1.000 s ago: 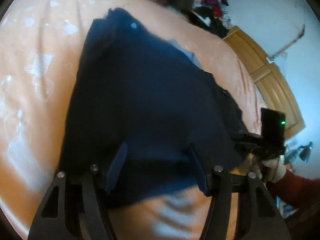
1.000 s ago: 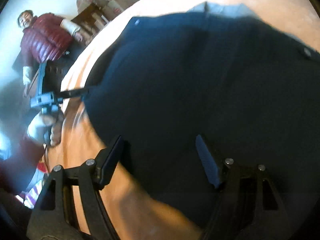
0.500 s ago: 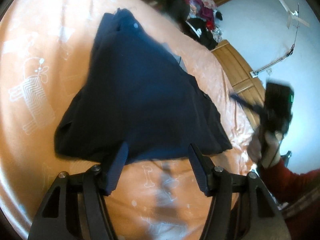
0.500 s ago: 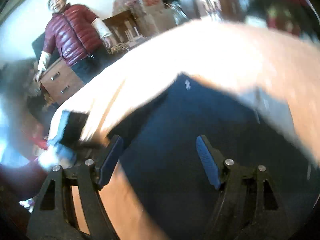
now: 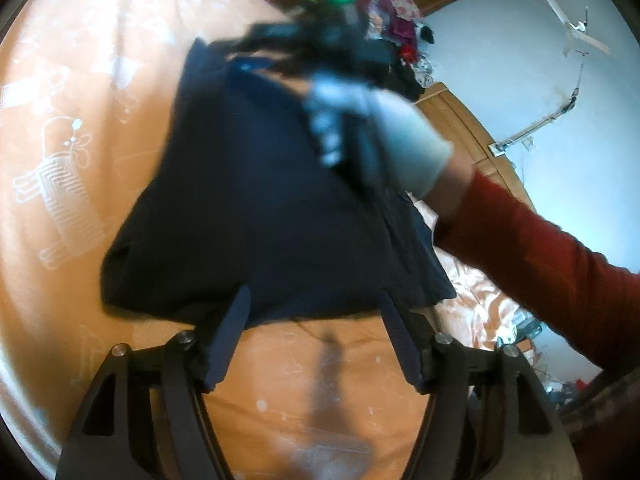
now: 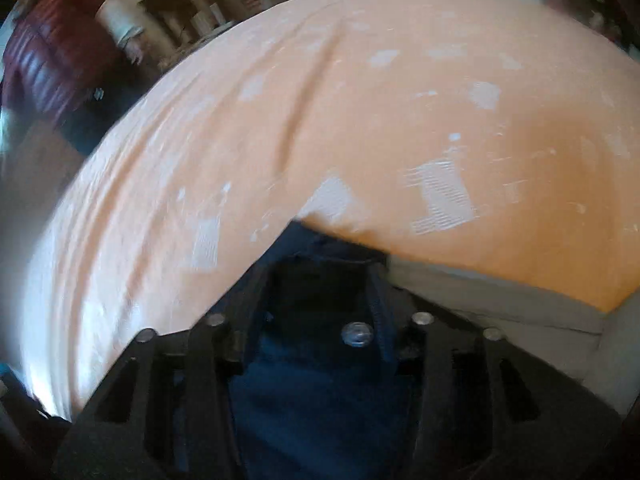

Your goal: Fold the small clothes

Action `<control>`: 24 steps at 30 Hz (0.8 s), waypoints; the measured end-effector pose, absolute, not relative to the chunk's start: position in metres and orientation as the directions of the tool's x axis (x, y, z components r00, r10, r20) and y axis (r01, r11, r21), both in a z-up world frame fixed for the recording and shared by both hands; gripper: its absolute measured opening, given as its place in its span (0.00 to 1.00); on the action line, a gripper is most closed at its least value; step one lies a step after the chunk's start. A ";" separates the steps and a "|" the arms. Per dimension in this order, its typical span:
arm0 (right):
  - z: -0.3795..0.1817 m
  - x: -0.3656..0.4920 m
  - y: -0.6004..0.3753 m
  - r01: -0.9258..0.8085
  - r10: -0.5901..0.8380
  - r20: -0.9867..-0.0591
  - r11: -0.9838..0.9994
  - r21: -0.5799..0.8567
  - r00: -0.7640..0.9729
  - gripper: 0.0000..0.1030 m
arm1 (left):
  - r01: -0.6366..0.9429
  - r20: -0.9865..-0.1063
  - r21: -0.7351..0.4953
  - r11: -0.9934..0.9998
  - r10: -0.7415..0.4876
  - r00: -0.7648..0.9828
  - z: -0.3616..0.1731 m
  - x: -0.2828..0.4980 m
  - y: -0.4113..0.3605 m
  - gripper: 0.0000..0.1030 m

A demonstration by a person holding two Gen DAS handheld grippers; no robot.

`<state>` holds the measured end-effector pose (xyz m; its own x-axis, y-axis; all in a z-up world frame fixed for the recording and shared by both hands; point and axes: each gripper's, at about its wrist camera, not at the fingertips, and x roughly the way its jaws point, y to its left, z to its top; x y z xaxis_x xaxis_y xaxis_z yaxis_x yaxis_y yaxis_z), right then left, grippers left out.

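The dark navy garment (image 5: 256, 208) was lying spread out on the bed, on an orange bedsheet (image 5: 80, 80) with white cartoon animal prints. In the left wrist view, the left tool (image 5: 316, 312) hung just at the near hem of the garment with its fingers spread wide, nothing between them, and orange sheet showing below.

The right tool (image 5: 320, 36) showed up in that same view as a motion-blurred shape at the far edge of the garment, with a green light on top, held by a gloved hand (image 5: 384, 136) coming out of a red sleeve (image 5: 560, 272).

From the right wrist view, that tool's fingers (image 6: 380, 312) were drawn close together with dark blue fabric (image 6: 320, 380) bunched up between them, a small metal snap visible on it, so it looked clamped on the garment's edge. A strip of grey lining (image 6: 500, 304) sat just to the right. Someone in a maroon puffer jacket (image 6: 52, 64) stood off at the side of the bed.
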<state>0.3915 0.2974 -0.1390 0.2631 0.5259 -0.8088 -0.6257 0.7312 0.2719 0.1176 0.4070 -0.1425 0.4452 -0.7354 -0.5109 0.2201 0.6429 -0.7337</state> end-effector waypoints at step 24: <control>-0.122 0.345 0.266 -0.590 0.503 -0.828 0.756 0.282 0.247 0.71 | -0.128 -0.647 -0.673 0.728 -0.497 0.578 -0.147 0.105 0.439 0.29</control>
<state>0.3448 0.2663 -0.1219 0.2474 0.5026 -0.8284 -0.5904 0.7561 0.2824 0.1047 0.4395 -0.1469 0.5781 -0.4968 -0.6473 -0.1282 0.7281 -0.6733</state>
